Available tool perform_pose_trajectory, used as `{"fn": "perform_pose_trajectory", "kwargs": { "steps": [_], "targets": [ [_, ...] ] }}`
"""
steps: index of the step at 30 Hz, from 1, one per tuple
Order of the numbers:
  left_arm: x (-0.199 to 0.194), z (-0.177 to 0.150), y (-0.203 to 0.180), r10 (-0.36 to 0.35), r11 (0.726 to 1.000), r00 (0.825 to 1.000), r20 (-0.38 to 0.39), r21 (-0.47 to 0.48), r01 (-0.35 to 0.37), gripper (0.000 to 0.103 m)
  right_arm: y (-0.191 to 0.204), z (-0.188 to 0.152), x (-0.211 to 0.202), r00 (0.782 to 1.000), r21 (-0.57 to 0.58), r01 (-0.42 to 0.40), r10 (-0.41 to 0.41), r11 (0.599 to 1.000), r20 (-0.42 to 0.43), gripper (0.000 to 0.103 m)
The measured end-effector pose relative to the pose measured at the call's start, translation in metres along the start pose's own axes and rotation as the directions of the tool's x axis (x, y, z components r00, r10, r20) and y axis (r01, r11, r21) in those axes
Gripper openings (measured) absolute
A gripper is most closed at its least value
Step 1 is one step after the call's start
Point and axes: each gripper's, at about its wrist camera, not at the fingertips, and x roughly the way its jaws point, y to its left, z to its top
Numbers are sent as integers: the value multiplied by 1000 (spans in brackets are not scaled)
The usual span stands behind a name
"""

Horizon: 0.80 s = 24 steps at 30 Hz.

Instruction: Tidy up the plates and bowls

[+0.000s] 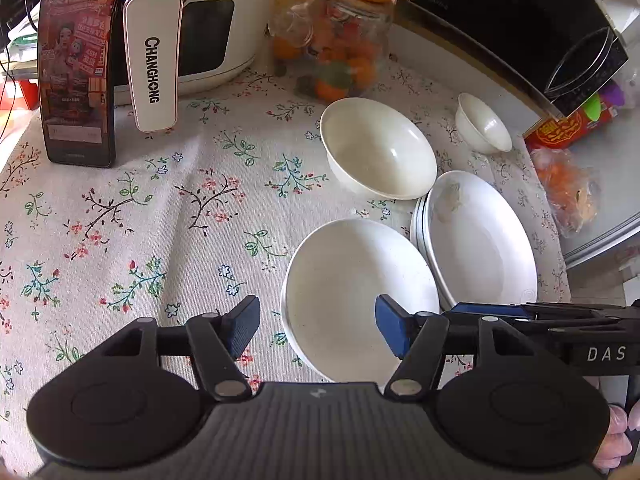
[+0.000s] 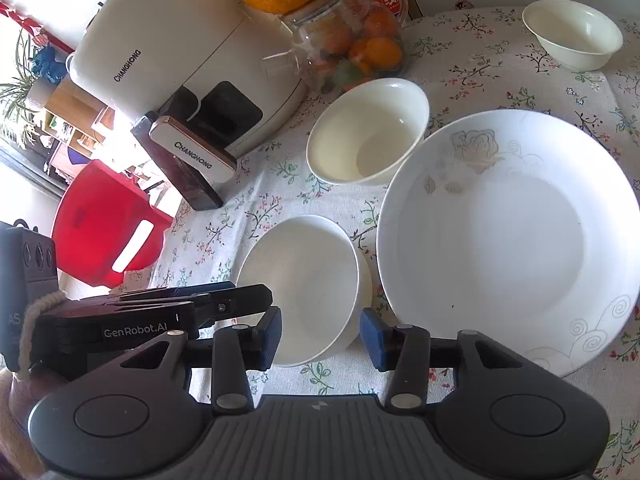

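i have the stacked plates (image 2: 508, 240) by the table's right edge, the near bowl (image 2: 304, 288) set down beside them. both tongs, left gripper (image 1: 318, 330) and right gripper (image 2: 320, 336), stand open around its rim, gripping nothing (other bowls behind unstacked).

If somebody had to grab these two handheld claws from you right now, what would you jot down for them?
Left claw: open, holding nothing, poised over the near bowl.
Right claw: open, empty, at the same near bowl.
Plates: stacked to the right of the near bowl, flowered one on top.
Middle bowl: loose, behind the near bowl.
Small bowl: alone at the far right.
Done: plates appear stacked.
Left: the three bowls still sit apart; probably nest them.
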Motion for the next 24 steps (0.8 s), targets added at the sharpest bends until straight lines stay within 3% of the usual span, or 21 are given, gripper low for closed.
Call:
{"fn": "perform_pose_trajectory", "kwargs": {
  "steps": [6, 16, 20, 24],
  "targets": [
    [-4, 10, -4, -22, 1000, 995, 96, -16, 23, 75, -2, 19, -23, 994, -10, -24, 25, 1000, 103, 60],
    [17, 36, -26, 94, 996, 972, 213, -8, -94, 90, -10, 51, -27, 968, -52, 59, -45, 997, 246, 75],
    [28, 47, -31, 146, 989, 962, 232, -9, -148, 94, -14, 60, -20, 961, -57, 80, -61, 995, 268, 78],
    [39, 57, -29, 154, 988, 964, 218, -50, -146, 94, -21, 69, -13, 950, -38, 106, -89, 994, 298, 81]
  ]
}}
